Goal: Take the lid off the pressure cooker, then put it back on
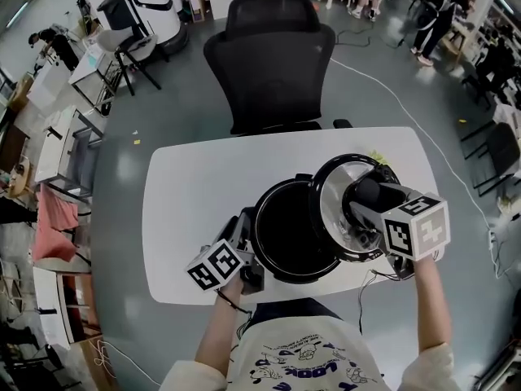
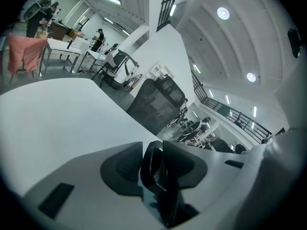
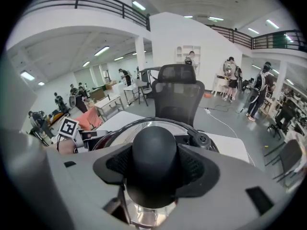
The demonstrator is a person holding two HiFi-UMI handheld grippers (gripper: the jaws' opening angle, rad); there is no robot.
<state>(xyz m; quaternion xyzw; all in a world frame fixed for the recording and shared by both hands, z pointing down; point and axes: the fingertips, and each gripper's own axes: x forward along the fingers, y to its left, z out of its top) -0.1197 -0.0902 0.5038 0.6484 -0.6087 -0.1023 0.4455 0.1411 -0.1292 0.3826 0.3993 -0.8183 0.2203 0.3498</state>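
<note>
The black pressure cooker pot [image 1: 259, 218] stands uncovered in the middle of the white table [image 1: 191, 190]. Its lid [image 1: 334, 190], silver with a dark rim, hangs tilted over the pot's right edge. My right gripper [image 1: 368, 198] is shut on the lid's black knob [image 3: 154, 150], which fills the space between the pads of my right gripper [image 3: 154, 169]. The lid [image 3: 122, 132] shows behind the knob. My left gripper [image 1: 247, 249] sits at the pot's near-left side. In the left gripper view my left gripper [image 2: 158, 176] is shut on the pot's black side handle [image 2: 154, 169].
A black office chair [image 1: 273, 63] stands just past the table's far edge. A thin cable [image 1: 383, 275] runs along the near right table edge. Bare tabletop lies left of the pot. Other desks and people are farther off around the room.
</note>
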